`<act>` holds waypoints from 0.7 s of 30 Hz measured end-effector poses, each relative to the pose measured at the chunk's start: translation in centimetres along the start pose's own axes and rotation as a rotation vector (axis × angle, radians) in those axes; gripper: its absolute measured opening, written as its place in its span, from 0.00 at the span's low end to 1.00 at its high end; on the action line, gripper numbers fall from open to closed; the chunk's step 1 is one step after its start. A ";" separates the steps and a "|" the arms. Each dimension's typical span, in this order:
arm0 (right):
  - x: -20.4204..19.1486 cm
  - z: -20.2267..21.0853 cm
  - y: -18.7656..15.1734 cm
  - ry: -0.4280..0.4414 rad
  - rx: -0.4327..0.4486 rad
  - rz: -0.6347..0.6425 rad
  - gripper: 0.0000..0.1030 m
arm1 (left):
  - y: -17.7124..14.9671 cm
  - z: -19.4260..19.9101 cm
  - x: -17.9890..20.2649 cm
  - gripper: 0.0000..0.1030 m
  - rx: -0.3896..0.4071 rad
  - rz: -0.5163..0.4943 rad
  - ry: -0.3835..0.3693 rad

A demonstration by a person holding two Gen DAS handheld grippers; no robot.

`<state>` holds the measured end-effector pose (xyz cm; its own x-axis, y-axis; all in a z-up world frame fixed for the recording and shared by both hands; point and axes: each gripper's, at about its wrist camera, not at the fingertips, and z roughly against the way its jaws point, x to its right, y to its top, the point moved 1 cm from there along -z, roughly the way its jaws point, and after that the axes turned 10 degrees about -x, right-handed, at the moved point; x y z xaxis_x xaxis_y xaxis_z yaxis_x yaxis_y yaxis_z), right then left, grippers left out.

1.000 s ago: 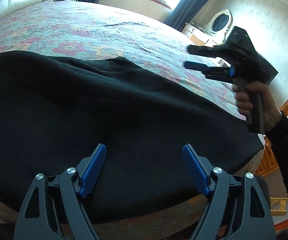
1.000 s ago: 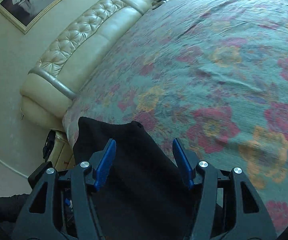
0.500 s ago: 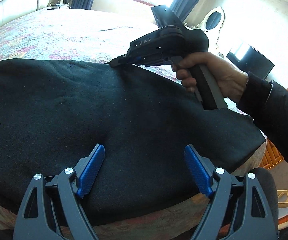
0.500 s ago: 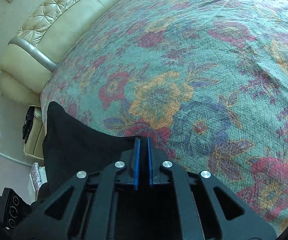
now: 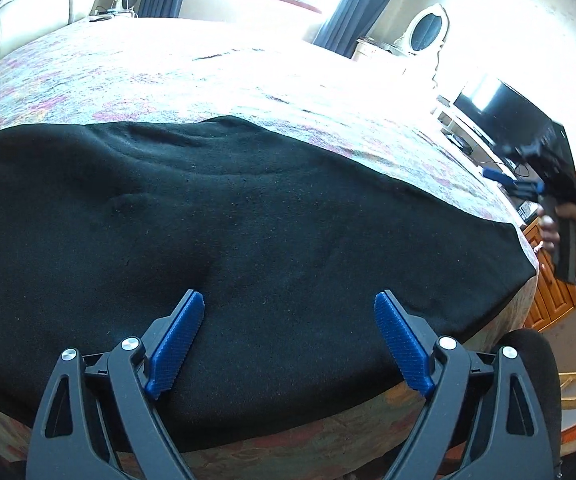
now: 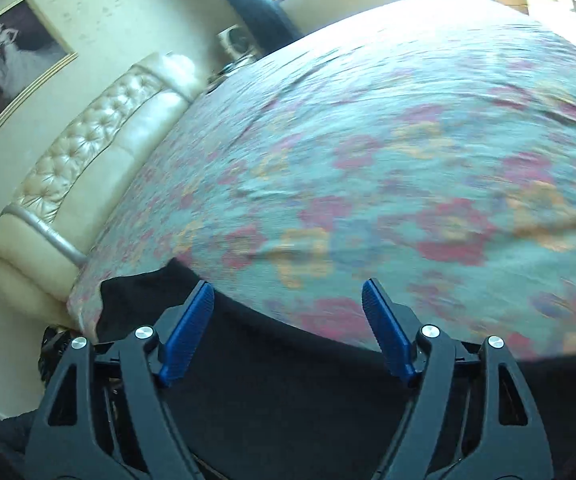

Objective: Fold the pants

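— Pants first: where were they?

— Black fleece pants [image 5: 247, 232] lay spread flat along the near edge of the floral quilted bedspread [image 5: 191, 80], one end reaching the corner by the cream tufted leather headboard [image 6: 87, 148].

— And the tools?

— The left gripper [image 5: 288, 336] hovered over the cloth's near edge, blue pads spread wide, holding nothing. The right gripper [image 6: 288, 328] was also spread and empty, above the far edge of the fabric; from the left camera it hung off past the other end of the garment.

— So how should the fold have gone?

— I judged each tool should pinch one end of the same long edge, low and close to the hem, then lift together and carry it across evenly, keeping the cloth taut so no wrinkle got trapped.
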<state>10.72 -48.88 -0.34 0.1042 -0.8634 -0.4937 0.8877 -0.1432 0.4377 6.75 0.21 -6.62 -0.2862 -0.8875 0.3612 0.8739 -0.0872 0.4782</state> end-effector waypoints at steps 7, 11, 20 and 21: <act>20.9 15.8 -11.3 -0.206 0.237 -0.524 0.74 | 1.2 -0.5 -0.1 0.88 -0.031 0.111 -0.019; 24.4 15.1 -14.1 -0.067 0.229 -0.569 0.74 | 1.2 -0.8 0.1 0.88 -0.031 0.150 -0.018; 22.9 10.2 -14.2 0.124 0.091 -0.486 0.76 | 1.1 -0.4 -0.2 0.88 -0.024 0.161 -0.006; 22.6 10.1 -14.2 0.106 0.090 -0.472 0.76 | 1.1 -0.4 -0.2 0.88 -0.024 0.162 -0.009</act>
<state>-4.07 -71.29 -10.14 -0.2507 -0.6409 -0.7255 0.8070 -0.5523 0.2089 7.94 0.14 -6.48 -0.1439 -0.8869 0.4389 0.9181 0.0459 0.3937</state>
